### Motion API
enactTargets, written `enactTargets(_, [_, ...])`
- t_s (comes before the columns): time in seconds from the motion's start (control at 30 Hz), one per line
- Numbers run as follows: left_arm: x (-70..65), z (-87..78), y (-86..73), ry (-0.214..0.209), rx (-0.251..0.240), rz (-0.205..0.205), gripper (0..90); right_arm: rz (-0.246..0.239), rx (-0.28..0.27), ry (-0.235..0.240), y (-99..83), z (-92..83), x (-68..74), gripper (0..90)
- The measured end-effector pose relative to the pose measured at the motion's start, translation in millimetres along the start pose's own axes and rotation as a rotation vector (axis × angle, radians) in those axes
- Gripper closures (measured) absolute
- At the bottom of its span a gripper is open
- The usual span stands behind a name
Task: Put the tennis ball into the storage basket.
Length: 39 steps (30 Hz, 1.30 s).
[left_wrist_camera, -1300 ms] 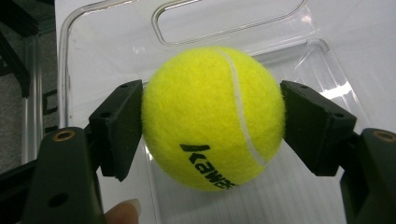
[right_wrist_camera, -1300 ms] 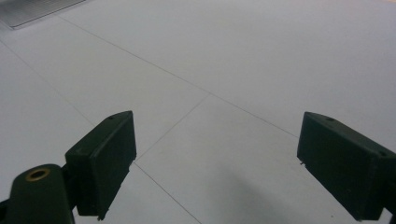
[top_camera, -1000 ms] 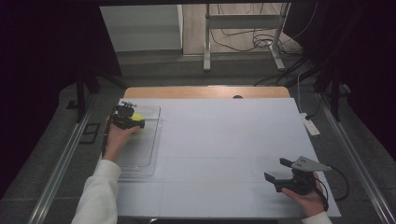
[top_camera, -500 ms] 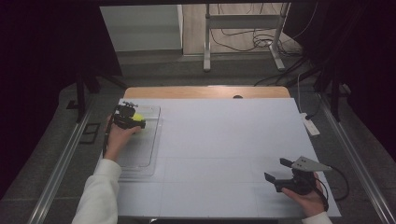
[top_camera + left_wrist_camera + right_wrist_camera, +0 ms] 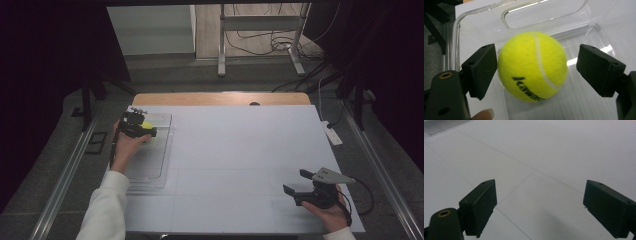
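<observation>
A fuzzy yellow-green tennis ball (image 5: 532, 66), round, felt-napped, crossed by a white curved seam and stamped with black lettering, sits between the jaws of the left gripper (image 5: 536, 70). Those jaws have just been opening: the left pad stands at the ball's flank, touching or nearly so, while a clear gap shows between the ball and the right pad, so nothing is pinched. Beneath and beyond the ball lies a clear plastic tray (image 5: 544, 17), glossy, thin-walled, with rounded corners, a raised rim and a ribbed floor that catches the light; its far rim runs just ahead of the jaw tips and its left wall just outside the left jaw. The tray rests on a smooth, matte white table (image 5: 240, 150) crossed by faint seams. In the high view the left hand (image 5: 127, 147), in a white sleeve, reaches forward over the tray with the gripper pointing ahead and down. The right gripper (image 5: 302, 182) rests low in the right hand near the table's near edge, well apart from the tray, its blocky black jaws spread wide over bare surface with open room ahead and to both sides.
</observation>
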<state>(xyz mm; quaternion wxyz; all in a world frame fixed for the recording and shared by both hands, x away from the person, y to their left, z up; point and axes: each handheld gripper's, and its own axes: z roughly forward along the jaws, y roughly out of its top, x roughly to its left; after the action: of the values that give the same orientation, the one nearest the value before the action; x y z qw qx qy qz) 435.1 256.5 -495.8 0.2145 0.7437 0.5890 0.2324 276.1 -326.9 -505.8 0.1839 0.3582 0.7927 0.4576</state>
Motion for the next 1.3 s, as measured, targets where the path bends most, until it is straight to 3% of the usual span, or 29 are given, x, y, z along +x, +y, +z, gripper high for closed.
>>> enactTargets(0.83, [3.1,-24.7,-3.2,-0.092,-0.114,-0.029,15.9,0.012,-0.001,0.006,-0.8,1.6,-2.7,12.5])
enactTargets(1.0, [0.9,-27.9,-2.9,-0.108,-0.127,-0.033,15.9,0.012,-0.003,0.011,-0.9,2.4,-3.1,12.6])
enactTargets(1.3, [-6.2,-46.0,-7.2,-0.156,-0.198,-0.030,16.1,0.009,-0.009,0.014,0.5,1.7,-3.1,12.7])
